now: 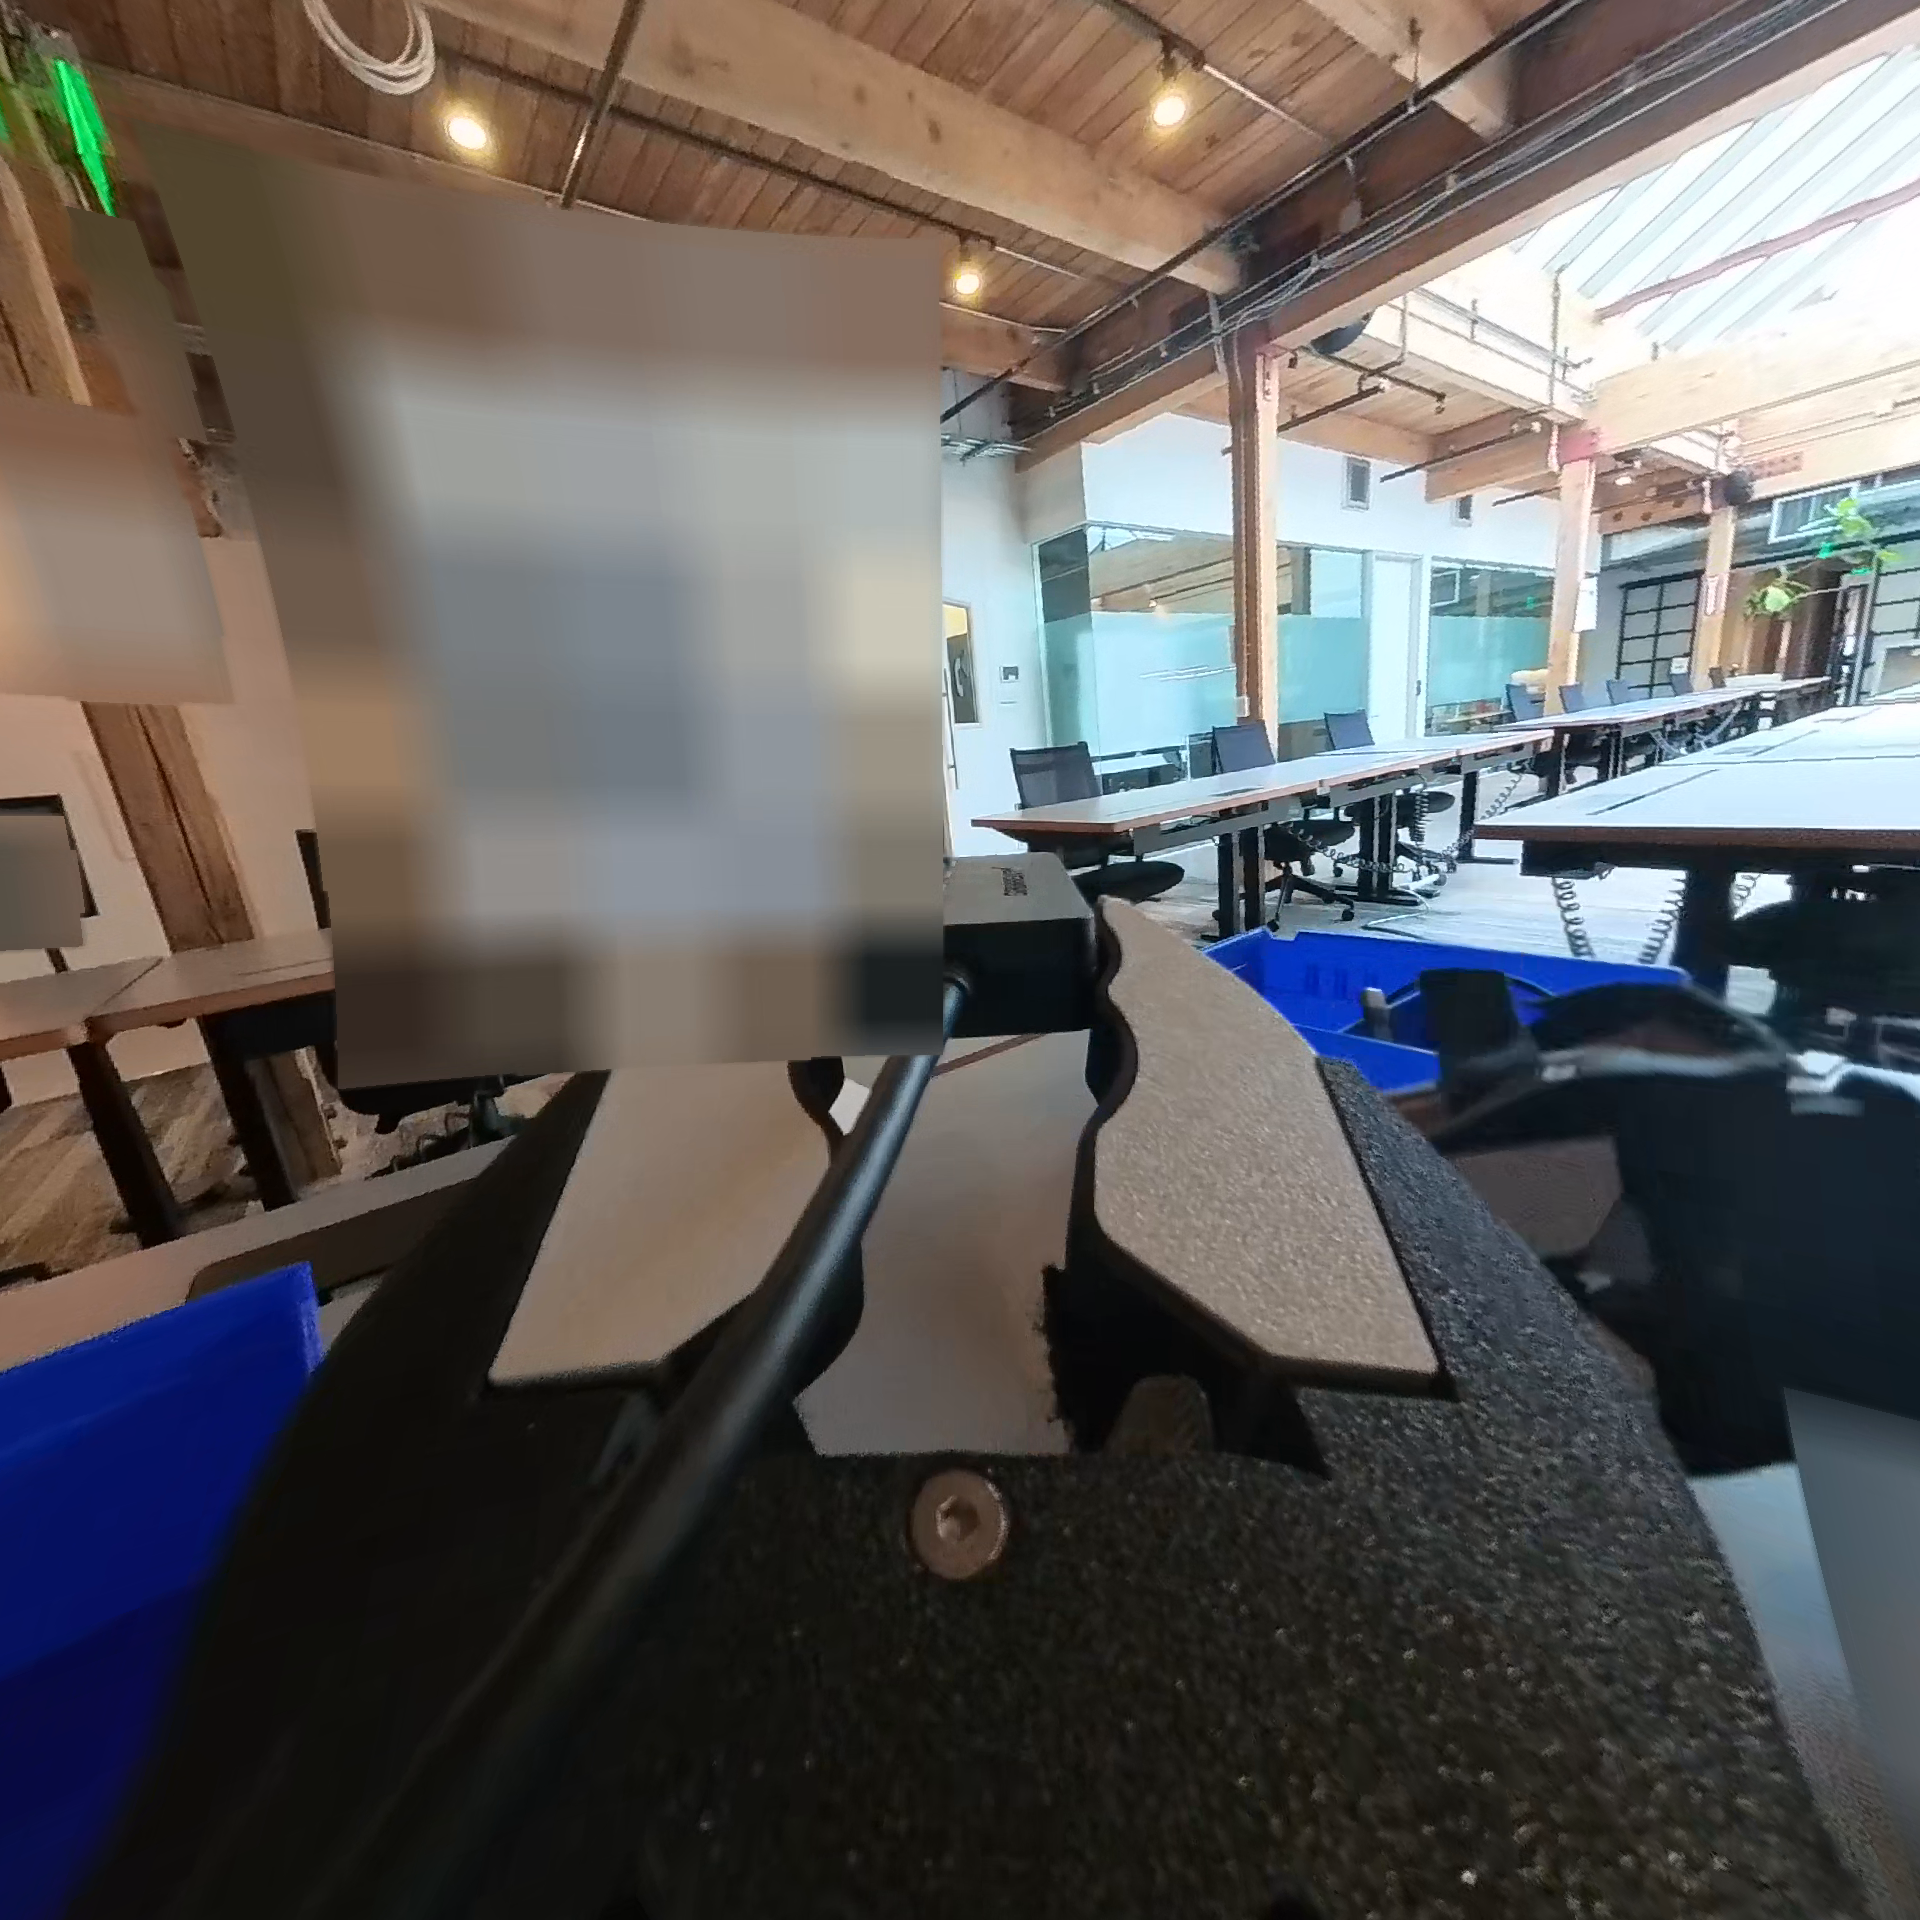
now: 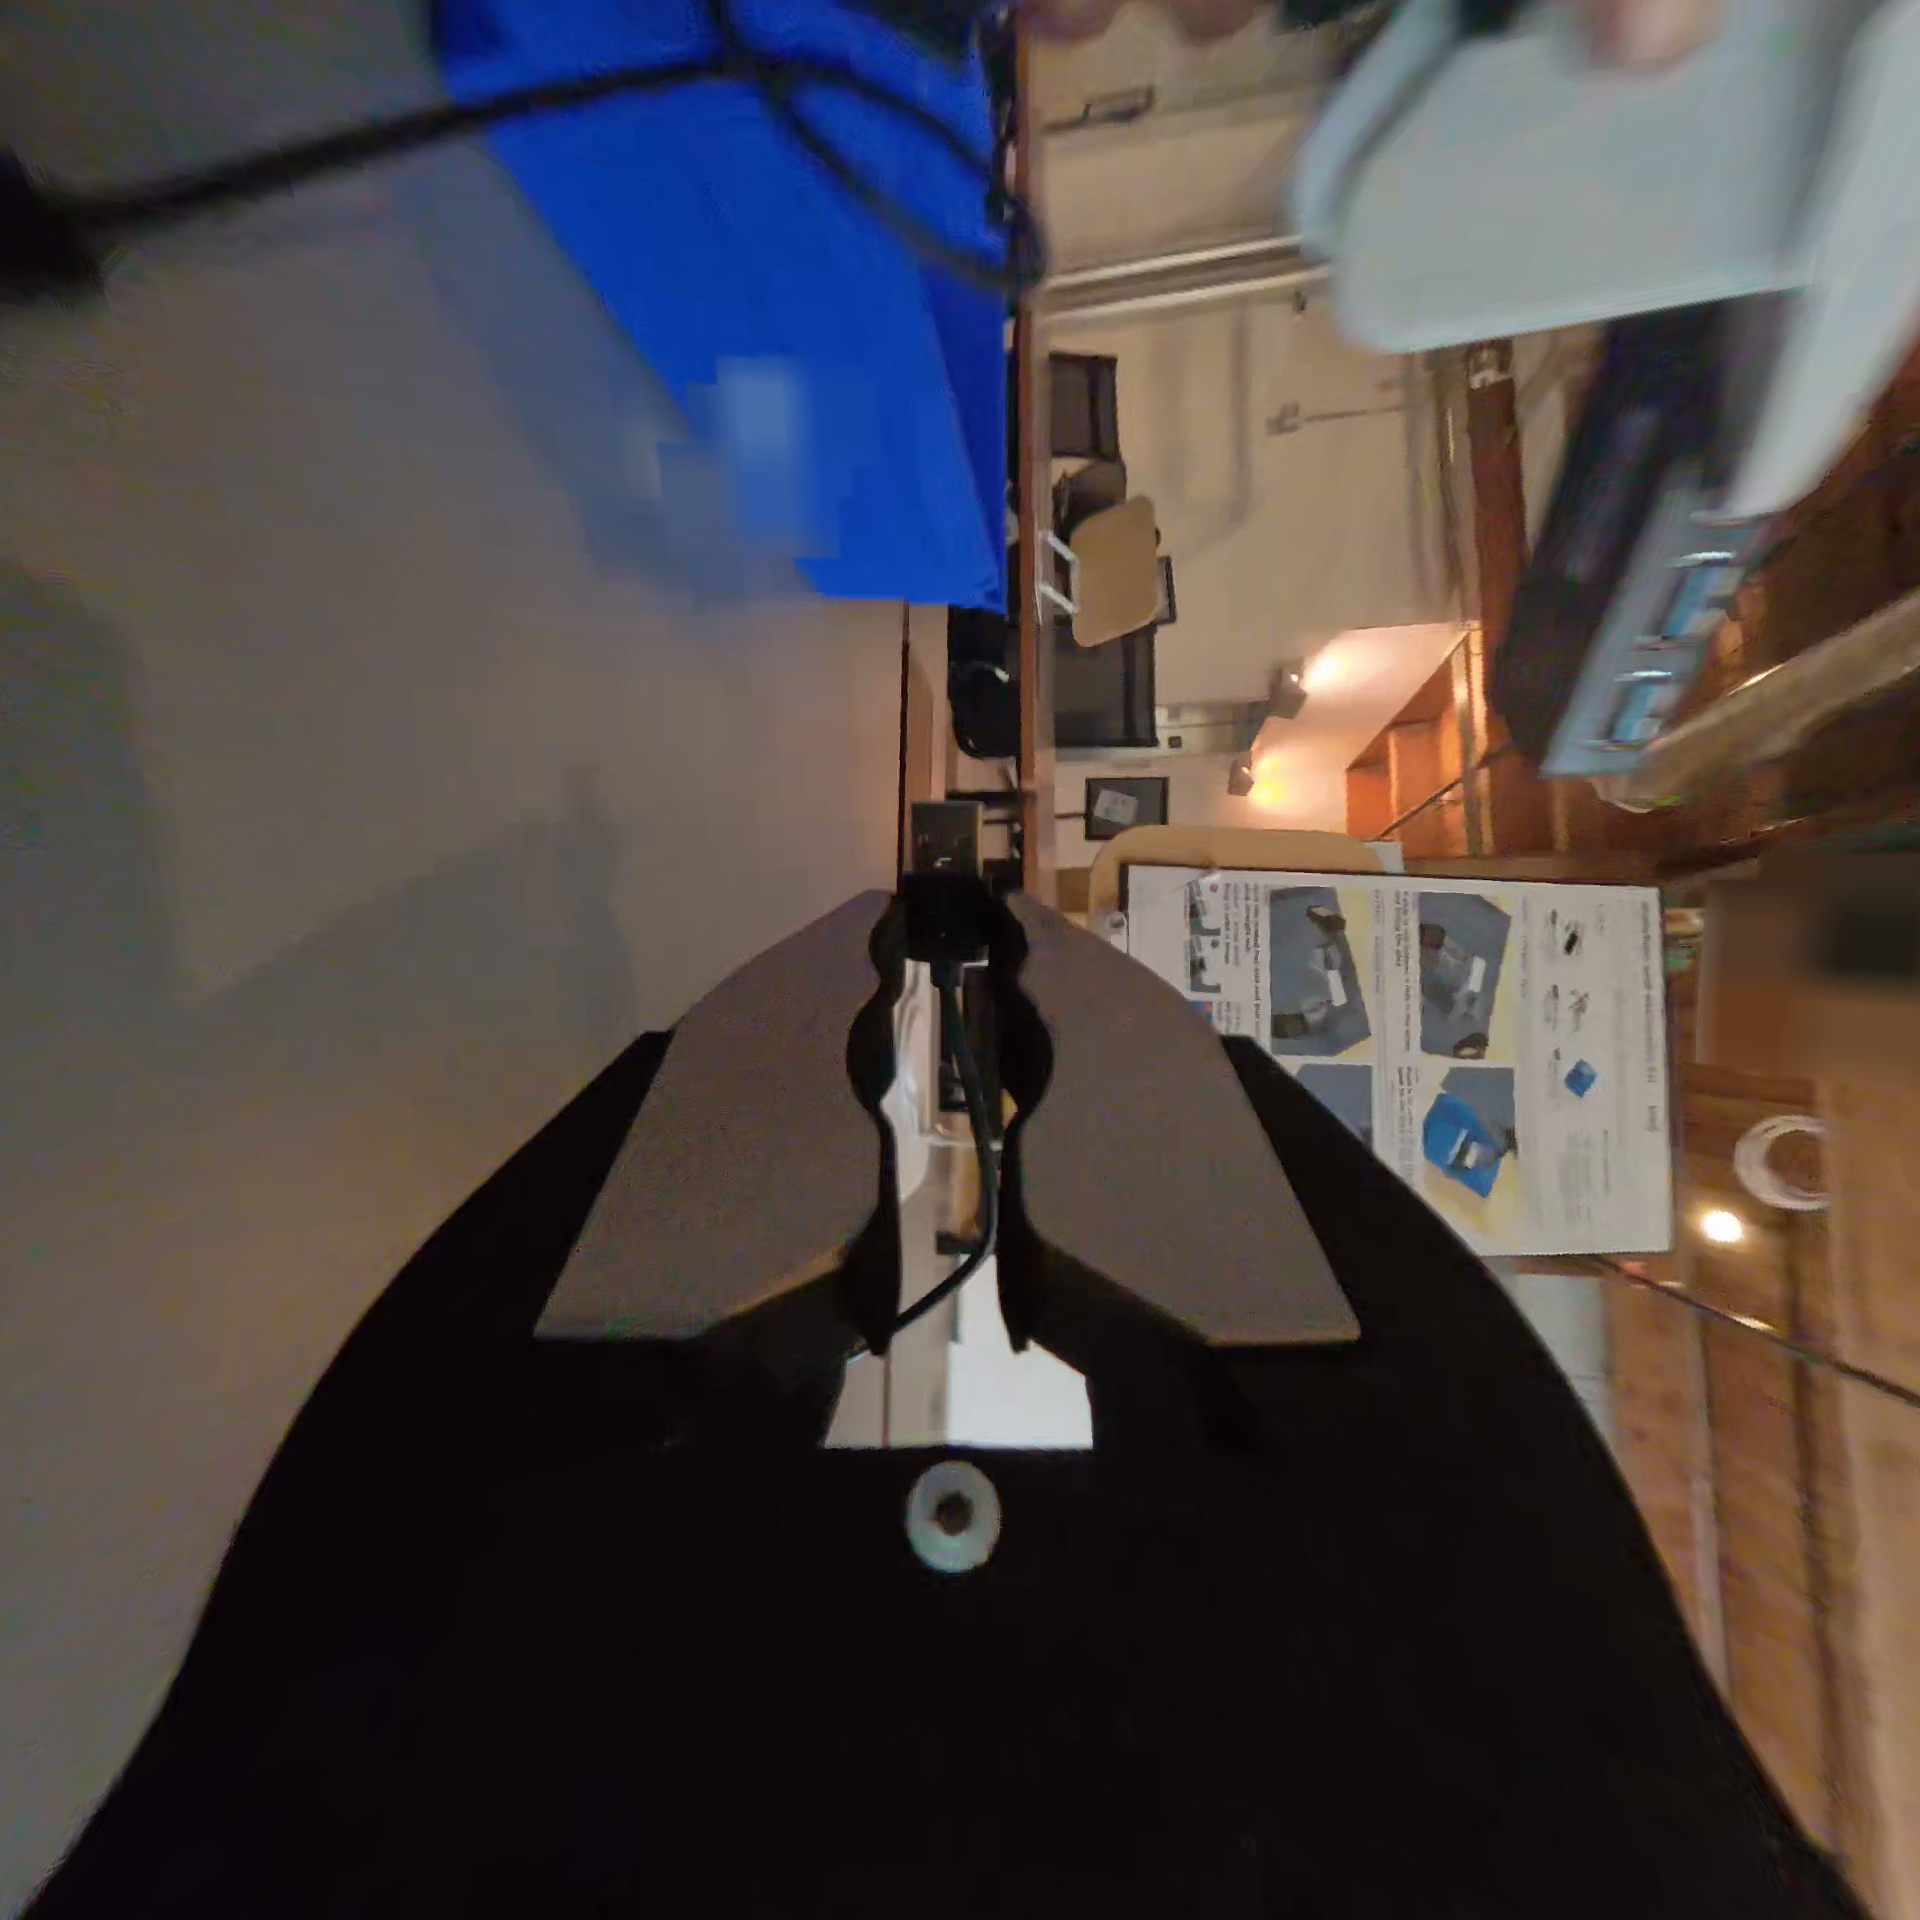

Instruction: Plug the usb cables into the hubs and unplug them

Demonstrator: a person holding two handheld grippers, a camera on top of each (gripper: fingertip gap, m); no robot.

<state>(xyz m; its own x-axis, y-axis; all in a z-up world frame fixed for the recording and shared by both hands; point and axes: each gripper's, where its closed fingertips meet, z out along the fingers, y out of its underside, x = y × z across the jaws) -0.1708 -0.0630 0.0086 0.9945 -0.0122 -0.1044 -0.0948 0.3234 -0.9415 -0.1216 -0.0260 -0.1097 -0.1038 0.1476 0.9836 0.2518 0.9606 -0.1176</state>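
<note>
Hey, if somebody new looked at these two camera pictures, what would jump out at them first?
Probably the right gripper, shut on a black USB plug whose metal tip pokes out past the fingers. Next, the left gripper holding a black hub at its fingertips, the hub's cable trailing back between them. The bright blue bin behind stands out too.

Your left gripper [image 1: 966, 1029] has rough, bumpy black plastic with a shiny metal screw [image 1: 958, 1525], and its pads [image 1: 1236, 1184] look grainy and dull. The USB cable [image 1: 821, 1236] looks like smooth black rubber. The bin [image 1: 1340, 982] is shiny blue plastic, and the ceiling beams [image 1: 894, 135] are bare wood.
</note>
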